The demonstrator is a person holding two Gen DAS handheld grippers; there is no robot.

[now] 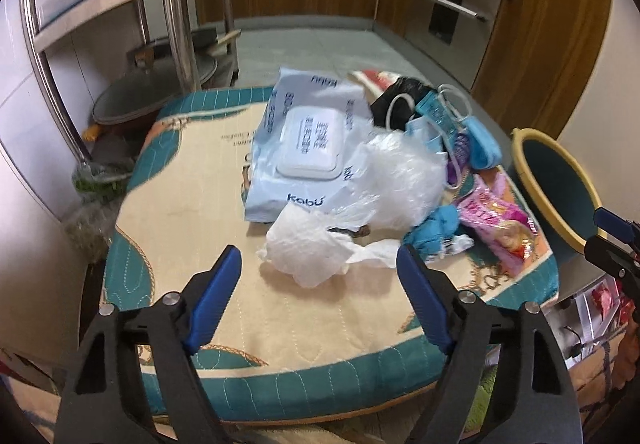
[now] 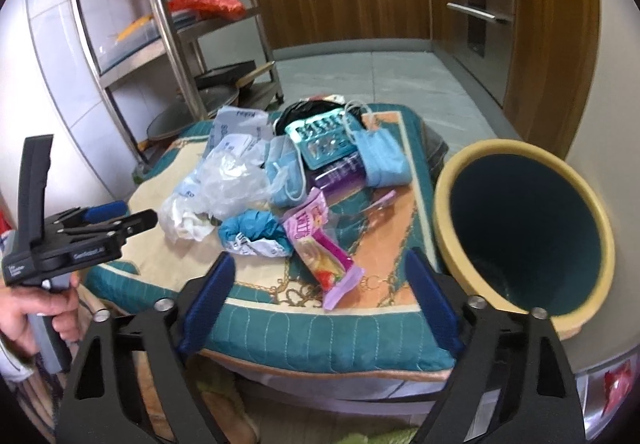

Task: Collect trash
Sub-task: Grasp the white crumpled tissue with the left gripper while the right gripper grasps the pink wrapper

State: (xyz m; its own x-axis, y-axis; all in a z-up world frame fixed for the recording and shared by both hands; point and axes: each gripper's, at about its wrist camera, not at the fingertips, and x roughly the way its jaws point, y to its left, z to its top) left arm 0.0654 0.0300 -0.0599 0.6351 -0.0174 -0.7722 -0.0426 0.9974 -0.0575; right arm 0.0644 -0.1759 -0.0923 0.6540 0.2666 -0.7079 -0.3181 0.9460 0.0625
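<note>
Pile of trash is spread over the quilted mat [image 1: 192, 228] on the desk, with the yellow-rimmed bin [image 2: 520, 232] parked just off its right edge, mouth tilted toward the mess.

Nearest the left gripper [image 1: 320, 264] is a crumpled white tissue [image 1: 308, 248]: feather-light, soft, best pinched across its bunched middle. Both fingers are spread wide with nothing between them, tissue just ahead. The right gripper [image 2: 320, 276] is likewise released and empty, lined up with the pink snack wrapper [image 2: 320, 248], which looks crinkly and slippery, so a grip on the flat end seam is probably safest.

The clear plastic bag [image 1: 404, 179] will likely collapse and slide; a gathered fold should be grabbed. The wipes pack [image 1: 304, 139] seems the heaviest item, floppy with a stiff lid, so an edge hold is suggested.

Count, as far as can be told: one tissue, one wipes pack, one clear bag, one pink wrapper, one crumpled blue wrapper [image 2: 252, 232], one blister pack [image 2: 324, 139], and about three blue face masks [image 2: 384, 159]. A black bag at the back is partly hidden.
</note>
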